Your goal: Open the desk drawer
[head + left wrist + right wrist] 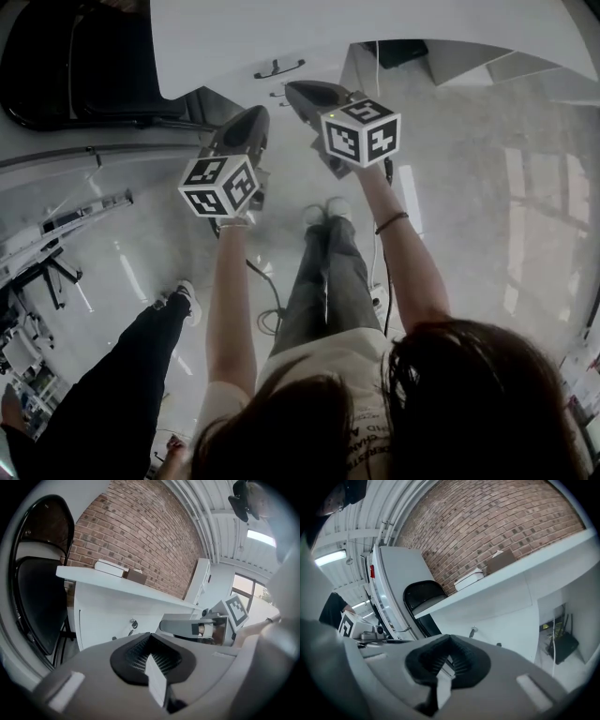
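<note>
White drawer (246, 58) sits shut in the desk (394, 19) front at the far side, its dark handle (278, 67) untouched. Near it hover the left gripper (253, 116) and right gripper (296, 91), each clenched on nothing. A black chair (66, 56) stands far left.

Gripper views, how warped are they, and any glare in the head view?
Left gripper view: heavy fisheye, the desk top bows, corners go dark. Right gripper view: the brick wall curves, ceiling light blown out. Head view: pale streaks on the glossy floor.
</note>
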